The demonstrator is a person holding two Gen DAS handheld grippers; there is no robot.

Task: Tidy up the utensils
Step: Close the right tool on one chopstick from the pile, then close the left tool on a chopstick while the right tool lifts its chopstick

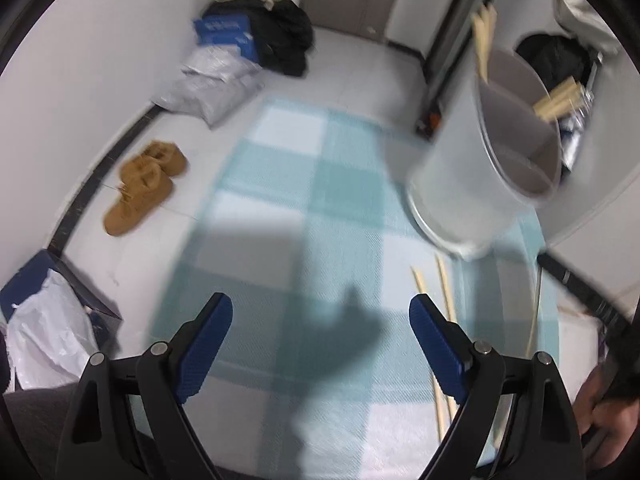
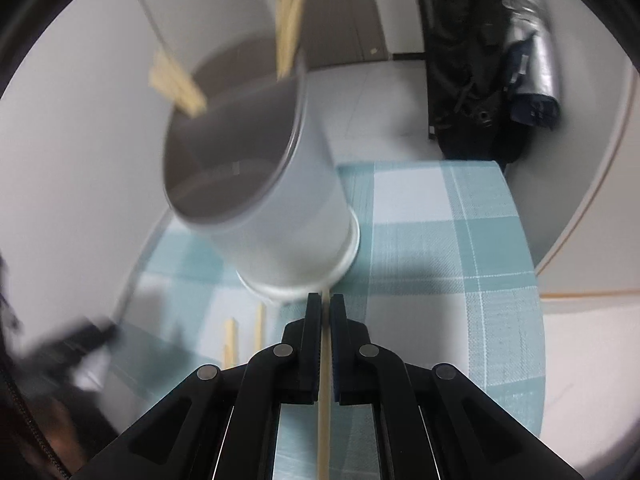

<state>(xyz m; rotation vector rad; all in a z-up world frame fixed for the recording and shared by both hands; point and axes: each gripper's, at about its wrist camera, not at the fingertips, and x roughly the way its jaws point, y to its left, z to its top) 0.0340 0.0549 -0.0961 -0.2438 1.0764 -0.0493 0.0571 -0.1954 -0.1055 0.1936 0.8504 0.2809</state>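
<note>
A white divided utensil holder (image 1: 476,184) stands on the teal checked cloth (image 1: 288,208), with chopsticks (image 1: 484,40) standing in its compartments. It also shows in the right wrist view (image 2: 280,216), just ahead of my right gripper (image 2: 326,300). That gripper is shut on one wooden chopstick (image 2: 323,408), which runs back between the fingers. My left gripper (image 1: 320,312) is open and empty above the cloth. Loose chopsticks (image 1: 444,320) lie on the cloth by its right finger, and they show in the right wrist view (image 2: 244,340) left of the right gripper.
Brown slippers (image 1: 140,184), bags and dark clothes (image 1: 276,36) lie on the floor by the wall. A box with a white plastic bag (image 1: 48,332) sits at near left. A black bag (image 2: 472,72) stands beyond the cloth's far edge.
</note>
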